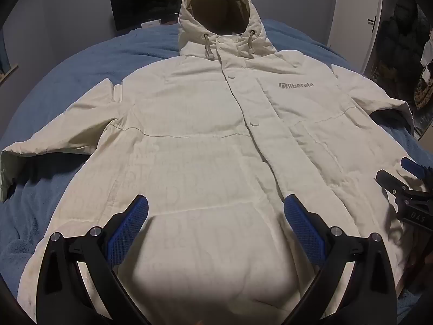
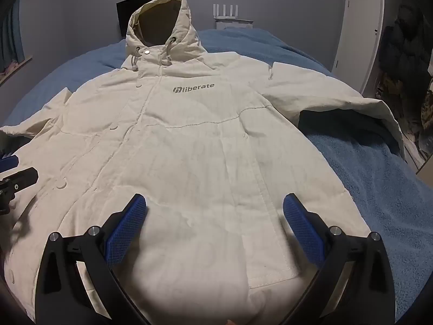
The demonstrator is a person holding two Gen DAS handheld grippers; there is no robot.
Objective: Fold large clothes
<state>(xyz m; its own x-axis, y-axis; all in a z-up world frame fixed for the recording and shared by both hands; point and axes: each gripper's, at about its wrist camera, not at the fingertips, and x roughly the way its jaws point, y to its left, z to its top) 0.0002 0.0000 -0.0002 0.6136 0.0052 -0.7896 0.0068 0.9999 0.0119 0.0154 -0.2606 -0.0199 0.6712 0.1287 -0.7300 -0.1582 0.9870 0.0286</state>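
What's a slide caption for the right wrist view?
Right tool open above a cream hooded jacket laid flat, front up, on a blue blanket.

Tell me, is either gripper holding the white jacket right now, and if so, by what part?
Nothing is held. The left gripper and right gripper both stand open above the lower front of the jacket, which lies flat on the blue blanket.

The jacket (image 1: 205, 140) hem is hidden below both views' bottom edges.
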